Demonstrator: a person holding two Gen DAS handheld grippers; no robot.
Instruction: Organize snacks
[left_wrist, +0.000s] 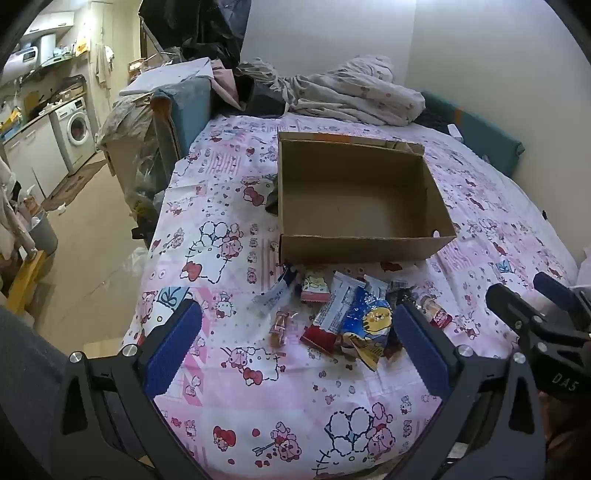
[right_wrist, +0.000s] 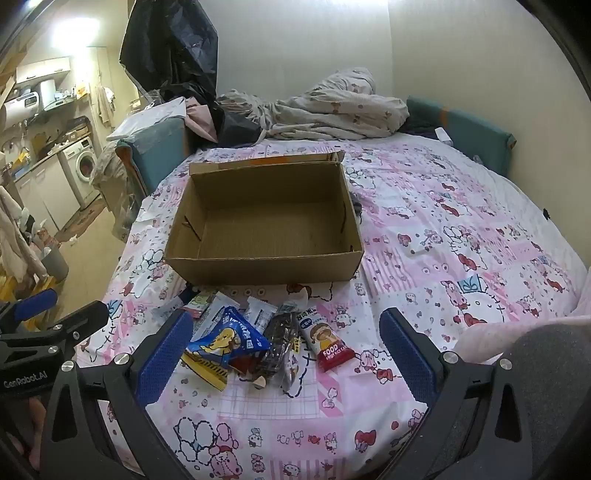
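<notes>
Both grippers, left gripper (left_wrist: 295, 339) and right gripper (right_wrist: 286, 350), gape wide, holding nothing. Snack pile (right_wrist: 255, 339) sits just short of the empty cardboard box (left_wrist: 354, 199). Only right wrist shows the red-tipped packet (right_wrist: 328, 345) fully; left shows a small brown snack (left_wrist: 279, 326).

Both tools: black frames w/ silver screws, blue ribbed pads (left_wrist: 173, 347), white lettering.

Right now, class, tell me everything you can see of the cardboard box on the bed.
The cardboard box is plain brown corrugated card, rectangular, open-topped and empty, with a strip of orange along its far rim. It sits upright on the pink cartoon-print sheet, just beyond the pile of snack packets. Nothing grips it.
</notes>
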